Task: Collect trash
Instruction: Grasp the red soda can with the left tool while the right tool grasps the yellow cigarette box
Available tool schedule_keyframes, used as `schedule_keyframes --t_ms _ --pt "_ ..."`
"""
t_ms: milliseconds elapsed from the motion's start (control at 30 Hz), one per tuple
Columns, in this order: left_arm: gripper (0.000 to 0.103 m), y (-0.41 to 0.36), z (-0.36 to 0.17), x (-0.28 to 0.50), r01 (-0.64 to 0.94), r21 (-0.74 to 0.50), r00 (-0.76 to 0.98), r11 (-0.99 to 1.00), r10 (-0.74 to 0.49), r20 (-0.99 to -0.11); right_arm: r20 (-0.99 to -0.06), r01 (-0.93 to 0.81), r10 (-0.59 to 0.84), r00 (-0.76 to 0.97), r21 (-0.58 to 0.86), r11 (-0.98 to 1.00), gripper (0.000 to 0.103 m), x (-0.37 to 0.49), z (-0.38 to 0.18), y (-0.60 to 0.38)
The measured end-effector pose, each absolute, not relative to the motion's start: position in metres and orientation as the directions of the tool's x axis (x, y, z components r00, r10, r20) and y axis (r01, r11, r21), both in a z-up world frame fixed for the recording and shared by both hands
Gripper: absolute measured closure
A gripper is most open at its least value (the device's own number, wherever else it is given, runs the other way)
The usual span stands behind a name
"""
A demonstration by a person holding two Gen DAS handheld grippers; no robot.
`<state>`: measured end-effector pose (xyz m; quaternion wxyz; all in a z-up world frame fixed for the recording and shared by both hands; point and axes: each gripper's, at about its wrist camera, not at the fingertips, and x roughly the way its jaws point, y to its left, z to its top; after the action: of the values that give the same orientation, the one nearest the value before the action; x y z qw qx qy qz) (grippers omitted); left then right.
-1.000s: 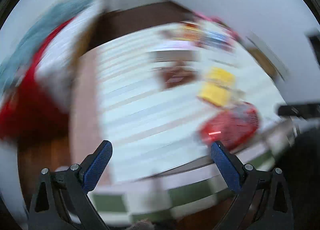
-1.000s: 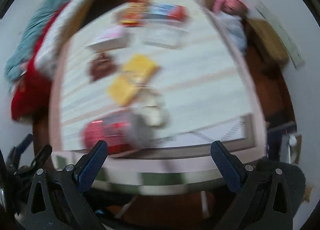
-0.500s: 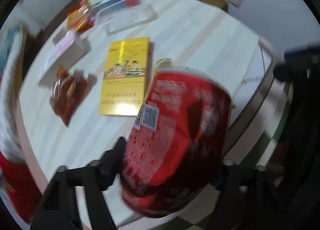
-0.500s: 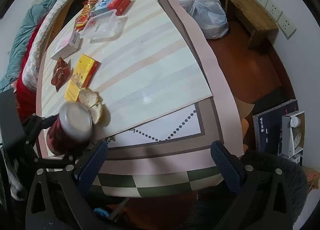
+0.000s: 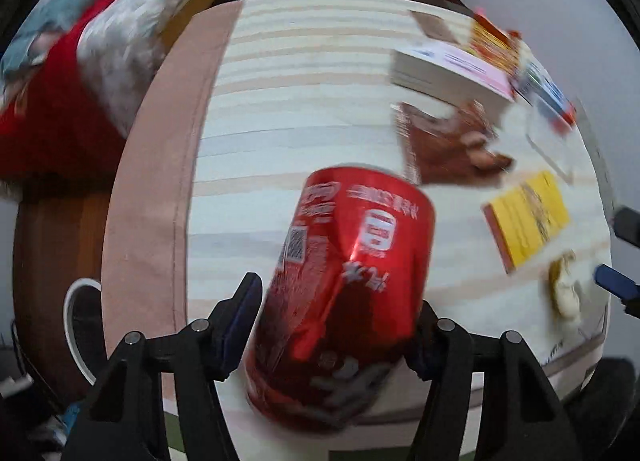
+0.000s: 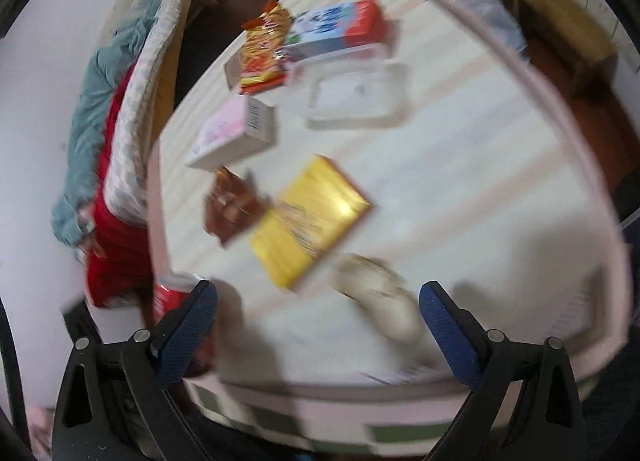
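The left hand-held gripper [image 5: 332, 313] has the red foil-wrapped cylindrical snack can [image 5: 344, 293] between its jaws, which are closing on it; the can leans over the striped cream worktop [image 5: 280, 109] near its front edge. To do this well, I would let the pads seat squarely on the can's sides before lifting (the foil looks slick, so a skewed grip may slip). The right hand-held gripper [image 6: 318, 325] stands wide and empty above a crumpled whitish tissue wad [image 6: 376, 301]. Close by lie a flat yellow box [image 6: 308, 221], a brown crinkled snack wrapper [image 6: 232, 209] and a pink-and-white carton [image 6: 234, 133]; none blocks the can, though the right gripper's tip is near.
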<state>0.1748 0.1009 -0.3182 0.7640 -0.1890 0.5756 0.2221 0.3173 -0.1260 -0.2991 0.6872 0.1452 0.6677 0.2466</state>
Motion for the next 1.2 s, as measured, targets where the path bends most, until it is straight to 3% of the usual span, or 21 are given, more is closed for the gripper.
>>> schedule_keyframes --t_ms 167,433,467,567,833,967,1033,1200 --pt "0.043 0.129 -0.322 0.169 -0.588 -0.090 0.247 0.804 0.073 -0.966 -0.898 -0.118 0.439 -0.019 0.438 0.891 0.012 0.332 -0.319 -0.088" --pt "0.043 0.143 -0.331 0.176 -0.597 -0.125 0.263 0.793 0.047 -0.964 -0.965 -0.161 0.258 0.052 0.247 0.956 0.011 0.329 -0.326 -0.039" --pt "0.043 0.143 -0.331 0.176 -0.596 -0.117 0.261 0.794 0.053 -0.964 -0.973 -0.207 0.216 0.077 0.197 0.958 0.013 0.326 -0.325 -0.027" --pt "0.043 0.147 -0.330 0.171 -0.603 -0.114 0.260 0.790 0.060 -0.964 -0.979 -0.316 0.134 0.157 0.079 0.945 0.033 0.314 -0.323 -0.004" --pt "0.043 0.148 -0.324 0.153 -0.603 -0.130 0.281 0.787 0.057 -0.958 -0.991 -0.665 0.101 0.084 0.020 0.747 0.033 0.264 -0.320 0.021" --pt "0.045 0.143 -0.324 0.153 -0.608 -0.109 0.276 0.787 0.081 -0.958 -0.981 -0.549 0.192 0.010 0.155 0.821 0.024 0.267 -0.315 0.008" --pt "0.058 0.146 -0.324 0.155 -0.611 -0.085 0.269 0.787 0.106 -0.957 -0.983 -0.490 0.183 0.022 0.149 0.859 0.024 0.269 -0.317 0.004" --pt "0.058 0.142 -0.321 0.147 -0.611 -0.057 0.266 0.790 0.137 -0.954 -0.984 -0.478 0.154 0.087 0.095 0.874 0.027 0.254 -0.325 0.002"
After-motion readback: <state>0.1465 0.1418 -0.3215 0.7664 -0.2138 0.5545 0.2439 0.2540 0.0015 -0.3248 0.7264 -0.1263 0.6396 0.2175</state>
